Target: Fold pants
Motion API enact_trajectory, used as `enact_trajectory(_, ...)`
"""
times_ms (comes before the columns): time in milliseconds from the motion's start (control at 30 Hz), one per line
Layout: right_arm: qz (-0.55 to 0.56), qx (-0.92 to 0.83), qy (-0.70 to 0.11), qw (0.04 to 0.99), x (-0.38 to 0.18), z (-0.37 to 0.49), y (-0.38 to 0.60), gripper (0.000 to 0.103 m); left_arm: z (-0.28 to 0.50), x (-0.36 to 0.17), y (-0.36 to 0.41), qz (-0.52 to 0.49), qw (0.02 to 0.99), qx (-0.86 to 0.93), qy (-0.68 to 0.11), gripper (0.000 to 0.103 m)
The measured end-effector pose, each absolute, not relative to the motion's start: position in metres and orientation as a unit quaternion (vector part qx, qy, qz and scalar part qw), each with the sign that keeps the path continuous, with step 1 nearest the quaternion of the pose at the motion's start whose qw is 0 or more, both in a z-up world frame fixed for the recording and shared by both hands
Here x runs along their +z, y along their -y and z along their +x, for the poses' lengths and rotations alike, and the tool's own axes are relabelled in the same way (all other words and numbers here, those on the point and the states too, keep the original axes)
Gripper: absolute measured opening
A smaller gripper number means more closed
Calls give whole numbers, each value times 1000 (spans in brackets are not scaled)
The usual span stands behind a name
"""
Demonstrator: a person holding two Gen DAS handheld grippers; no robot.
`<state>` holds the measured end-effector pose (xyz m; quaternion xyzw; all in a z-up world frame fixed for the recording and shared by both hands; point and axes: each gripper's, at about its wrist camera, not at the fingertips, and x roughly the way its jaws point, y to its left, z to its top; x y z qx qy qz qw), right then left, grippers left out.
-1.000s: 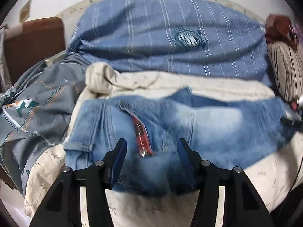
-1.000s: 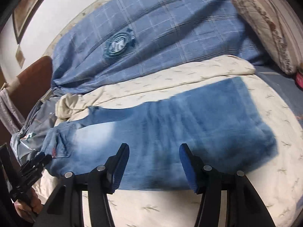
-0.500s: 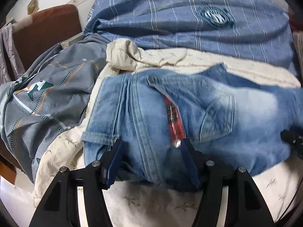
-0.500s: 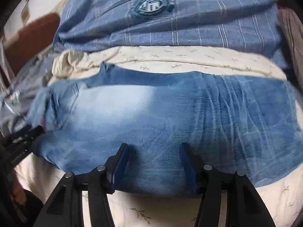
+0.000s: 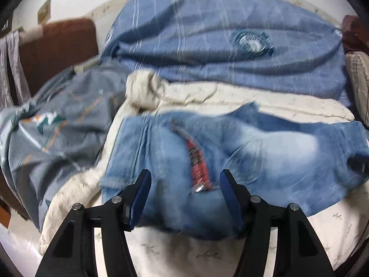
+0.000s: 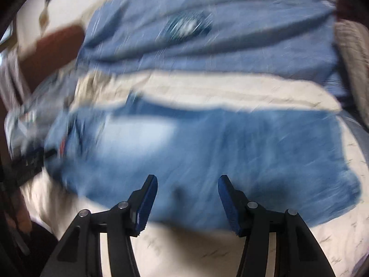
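Cream bedsheet [image 5: 207, 254] carries flattened jeans [image 5: 265, 152]; left gripper [image 5: 183, 198] and right gripper [image 6: 188, 202], jaws apart, seemingly grip nothing.

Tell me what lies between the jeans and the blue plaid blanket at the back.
A rumpled cream sheet fills the strip between the jeans and the blue plaid blanket. Nothing else rests on that strip. The left wrist view shows it best; the right wrist view is blurred.

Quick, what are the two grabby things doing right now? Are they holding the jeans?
Left gripper: jaws open over the jeans near the waist, holding nothing.
Right gripper: jaws open over the jeans' leg, holding nothing.
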<state>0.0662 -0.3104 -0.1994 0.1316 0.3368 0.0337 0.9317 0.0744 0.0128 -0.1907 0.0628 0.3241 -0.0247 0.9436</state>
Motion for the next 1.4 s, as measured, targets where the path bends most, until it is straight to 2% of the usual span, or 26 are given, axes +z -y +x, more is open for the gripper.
enact_trajectory(233,230,-50,-328,915,-202,111,394,58,85,-195,23,60,939,-82,-330,64)
enact_trajectory(467,255,-102,-400,875,-235,152,418,58,97,-221,36,89,914,-86,-385,64)
enact_trajectory(633,185,-40,-356,915,-199,156,372,58,89,-227,44,149,911,-97,-373,64)
enact_trajectory(767,90,56,-355,929,-180,180,302,58,90,-219,31,106,911,-120,-379,64)
enact_trajectory(900,13,105,-379,919,-186,206,252,58,91,-214,26,89,915,-125,-374,64)
enact_trajectory(1067,-57,147,-404,901,-193,232,206,52,90,-224,43,147,908,-116,-376,64)
enact_trajectory(1400,-116,196,-443,867,-212,262,174,49,94,-221,38,126,905,-126,-387,65)
